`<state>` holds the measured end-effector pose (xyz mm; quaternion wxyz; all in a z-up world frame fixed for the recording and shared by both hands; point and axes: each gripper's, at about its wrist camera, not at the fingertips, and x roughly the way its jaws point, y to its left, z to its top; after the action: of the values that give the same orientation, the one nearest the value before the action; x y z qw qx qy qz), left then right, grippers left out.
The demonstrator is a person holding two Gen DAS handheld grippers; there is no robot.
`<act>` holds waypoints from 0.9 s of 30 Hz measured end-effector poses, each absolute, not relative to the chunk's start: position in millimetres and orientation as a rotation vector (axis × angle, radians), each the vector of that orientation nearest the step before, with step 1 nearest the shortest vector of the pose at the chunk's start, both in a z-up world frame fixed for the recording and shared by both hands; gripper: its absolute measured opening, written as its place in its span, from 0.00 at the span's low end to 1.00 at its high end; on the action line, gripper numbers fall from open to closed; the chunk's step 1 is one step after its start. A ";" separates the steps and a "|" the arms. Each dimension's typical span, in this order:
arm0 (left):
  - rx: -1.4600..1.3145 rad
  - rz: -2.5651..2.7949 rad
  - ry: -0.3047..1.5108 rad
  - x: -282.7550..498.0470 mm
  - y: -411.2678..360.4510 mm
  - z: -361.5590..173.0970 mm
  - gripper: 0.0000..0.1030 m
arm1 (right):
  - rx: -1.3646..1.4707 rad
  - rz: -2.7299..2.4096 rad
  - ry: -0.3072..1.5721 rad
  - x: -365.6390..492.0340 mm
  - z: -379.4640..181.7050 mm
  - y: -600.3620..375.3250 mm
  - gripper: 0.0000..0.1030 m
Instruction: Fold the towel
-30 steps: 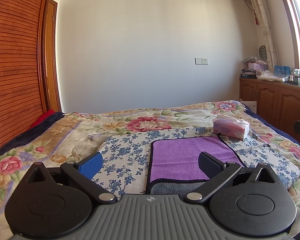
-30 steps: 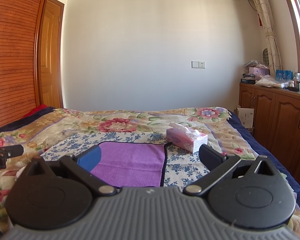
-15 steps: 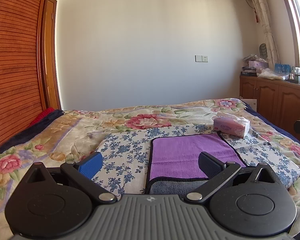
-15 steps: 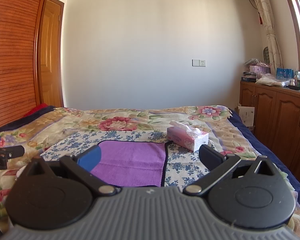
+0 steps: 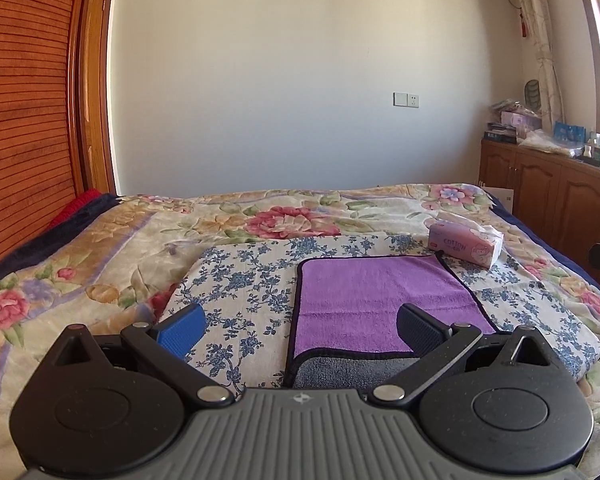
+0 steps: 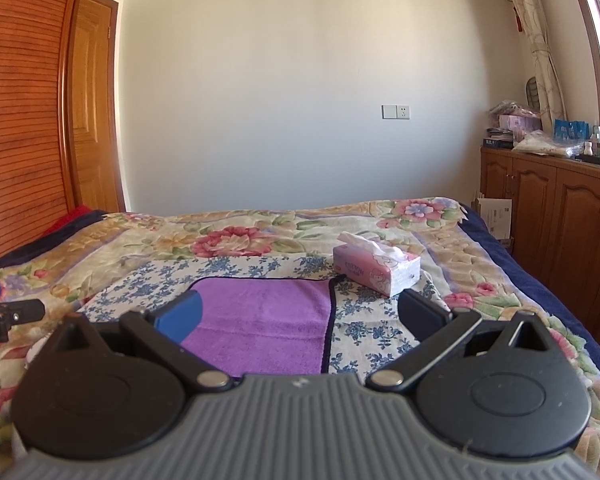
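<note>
A purple towel (image 5: 376,296) with a dark border lies on a blue-flowered cloth (image 5: 244,284) on the bed. Its near part shows a grey side (image 5: 348,372) below a folded edge. It also shows in the right wrist view (image 6: 268,320). My left gripper (image 5: 300,328) is open and empty, held above the towel's near left edge. My right gripper (image 6: 300,316) is open and empty, held above the towel's near right part. The left gripper's tip (image 6: 8,316) shows at the left edge of the right wrist view.
A pink tissue box (image 5: 464,242) sits just beyond the towel's far right corner, also in the right wrist view (image 6: 376,270). The bed has a floral quilt (image 5: 100,256). Wooden cabinets (image 6: 560,216) stand to the right, a wooden wardrobe (image 5: 24,120) to the left.
Both grippers have risen and tilted slightly, so the bed sits a little lower in both views. Both stay open. The towel has not moved.
</note>
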<state>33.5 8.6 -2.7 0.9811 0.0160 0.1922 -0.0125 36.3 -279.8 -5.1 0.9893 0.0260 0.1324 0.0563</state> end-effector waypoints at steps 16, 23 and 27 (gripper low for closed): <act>0.064 -0.059 0.446 70.3 5.8 -8.4 1.00 | 0.011 0.148 0.337 70.1 -9.3 -279.0 1.00; 0.082 -0.072 0.491 93.0 6.9 -19.2 1.00 | -0.014 0.175 0.390 91.9 -15.1 -278.8 1.00; 0.085 -0.085 0.520 105.0 9.3 -27.8 0.99 | -0.033 0.194 0.429 106.5 -20.7 -277.6 1.00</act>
<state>105.0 9.3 -27.8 0.9647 0.0420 0.2567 -0.0418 106.5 -277.6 -20.7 0.9722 -0.0162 0.2126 0.0963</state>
